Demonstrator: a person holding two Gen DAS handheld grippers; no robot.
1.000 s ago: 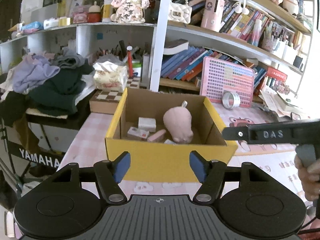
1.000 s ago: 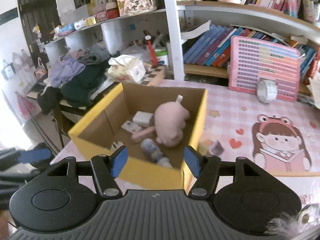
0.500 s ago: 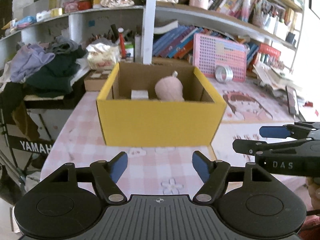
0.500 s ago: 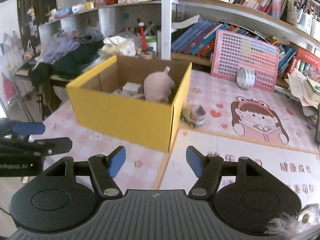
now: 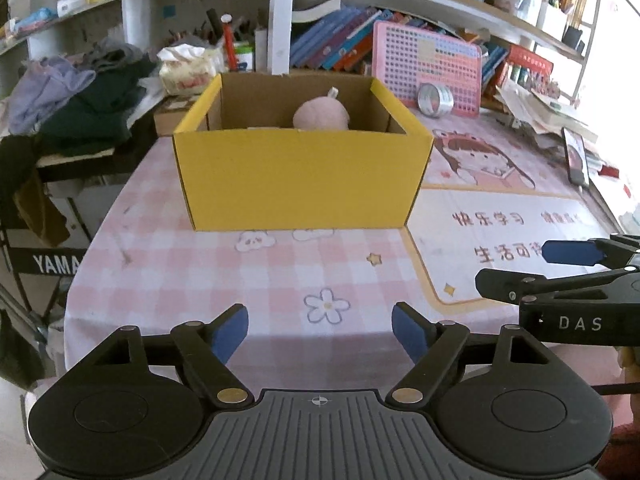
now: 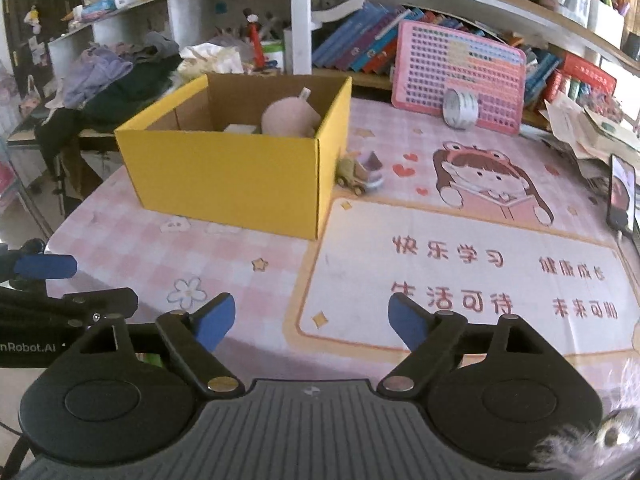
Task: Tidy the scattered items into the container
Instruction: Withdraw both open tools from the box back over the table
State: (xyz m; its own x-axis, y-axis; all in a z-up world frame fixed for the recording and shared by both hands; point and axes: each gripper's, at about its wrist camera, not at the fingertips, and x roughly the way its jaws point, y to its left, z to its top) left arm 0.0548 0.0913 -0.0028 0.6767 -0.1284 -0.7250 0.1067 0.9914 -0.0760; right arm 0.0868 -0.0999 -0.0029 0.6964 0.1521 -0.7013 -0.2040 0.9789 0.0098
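A yellow cardboard box (image 5: 296, 176) (image 6: 228, 176) stands on the pink table mat. A pink plush toy (image 5: 320, 116) (image 6: 288, 118) and a white block (image 6: 240, 129) lie inside it. A small toy truck (image 6: 360, 174) sits on the mat, touching the box's right side. My left gripper (image 5: 320, 330) is open and empty, low over the near table edge. My right gripper (image 6: 310, 320) is open and empty, also back near the front edge. Each gripper shows at the side of the other's view, the right one (image 5: 560, 268) and the left one (image 6: 44, 276).
A tape roll (image 6: 460, 108) leans on a pink pegboard (image 6: 456, 76) at the back. A phone (image 6: 622, 192) lies at the right edge with papers behind it. Shelves with books stand behind; a clothes pile (image 5: 80, 96) lies to the left.
Both grippers have pulled back from over the box toward the near table edge and lower. The box now looks farther away; its contents are mostly hidden by its front wall.
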